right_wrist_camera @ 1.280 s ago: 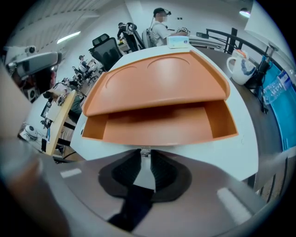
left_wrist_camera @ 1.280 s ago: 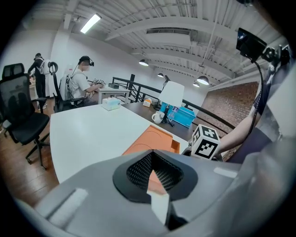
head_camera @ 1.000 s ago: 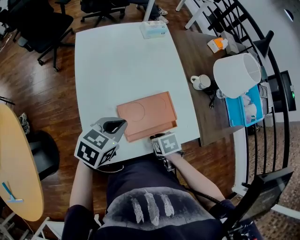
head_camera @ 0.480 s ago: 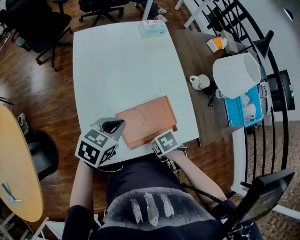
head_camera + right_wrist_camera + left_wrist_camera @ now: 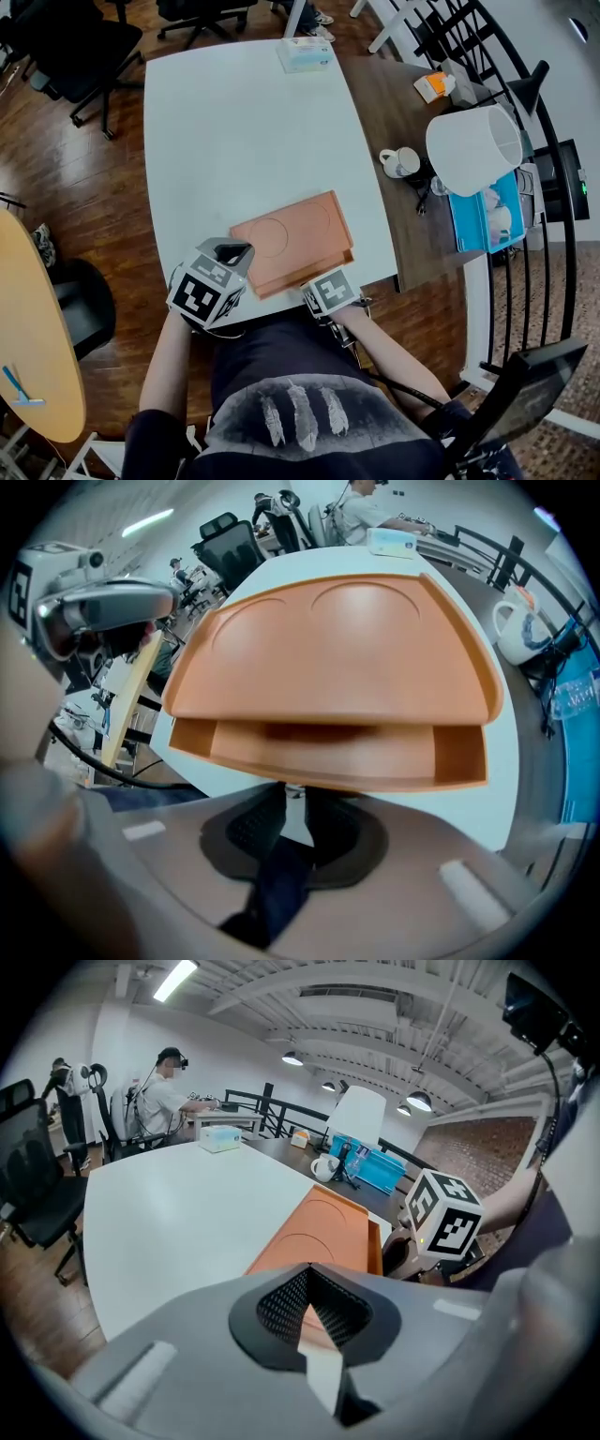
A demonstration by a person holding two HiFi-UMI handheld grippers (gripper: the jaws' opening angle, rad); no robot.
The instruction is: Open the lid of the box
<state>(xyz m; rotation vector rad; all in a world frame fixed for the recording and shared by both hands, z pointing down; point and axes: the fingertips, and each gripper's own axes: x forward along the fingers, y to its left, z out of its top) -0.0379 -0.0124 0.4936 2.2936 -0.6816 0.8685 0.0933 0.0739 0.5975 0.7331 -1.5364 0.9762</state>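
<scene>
A flat orange box (image 5: 291, 234) lies near the front edge of the white table (image 5: 244, 141). In the right gripper view its wide top panel (image 5: 337, 649) overhangs a shallow lower part. My right gripper (image 5: 317, 277) is at the middle of the box's front edge. Its jaws (image 5: 295, 803) are nearly together, with the tips tucked under that edge. My left gripper (image 5: 234, 251) hovers by the box's front left corner. Its jaws (image 5: 314, 1321) are together on nothing, with the box (image 5: 323, 1232) just beyond them.
A tissue box (image 5: 305, 54) sits at the table's far edge. On the brown desk (image 5: 403, 103) to the right stand a mug (image 5: 401, 162) and a white lampshade (image 5: 473, 150). Black office chairs (image 5: 66, 56) stand to the left, and a railing (image 5: 525, 272) runs on the right.
My left gripper has moved right, closer to the box's left corner. The box has turned slightly, its near edge shifting left. The right gripper has stayed at the front edge.
</scene>
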